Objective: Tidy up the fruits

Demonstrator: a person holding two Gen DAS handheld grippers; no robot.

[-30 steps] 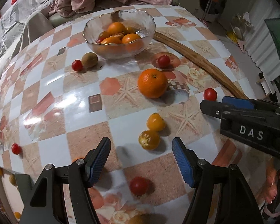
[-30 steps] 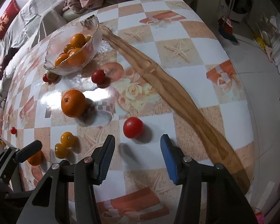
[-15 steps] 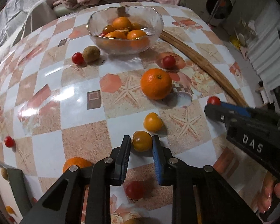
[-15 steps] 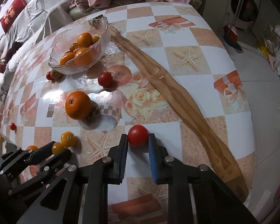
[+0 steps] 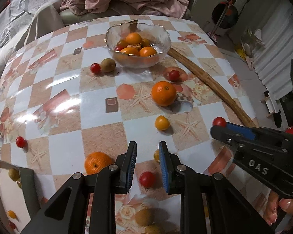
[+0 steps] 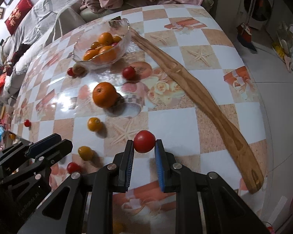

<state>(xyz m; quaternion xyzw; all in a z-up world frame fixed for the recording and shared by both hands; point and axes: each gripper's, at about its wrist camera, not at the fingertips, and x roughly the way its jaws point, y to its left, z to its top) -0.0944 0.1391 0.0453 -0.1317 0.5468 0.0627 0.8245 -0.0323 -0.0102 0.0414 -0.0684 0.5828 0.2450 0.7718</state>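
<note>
Red tomato [image 6: 144,141] clamped at your right gripper's [image 6: 143,150] tips, lower centre of frame.
Your left gripper [image 5: 148,152] stands narrowly parted, holding nothing; glass bowl [image 5: 115,39] of oranges sits upper centre.

Two hand-held grippers low over the table

The right gripper [image 6: 144,146] has its fingers [image 6: 129,152] pinched on a red tomato [image 6: 144,141] at their tips. The left gripper [image 5: 147,152] holds its fingers [image 5: 132,156] parallel with a narrow gap, nothing between them.
</note>
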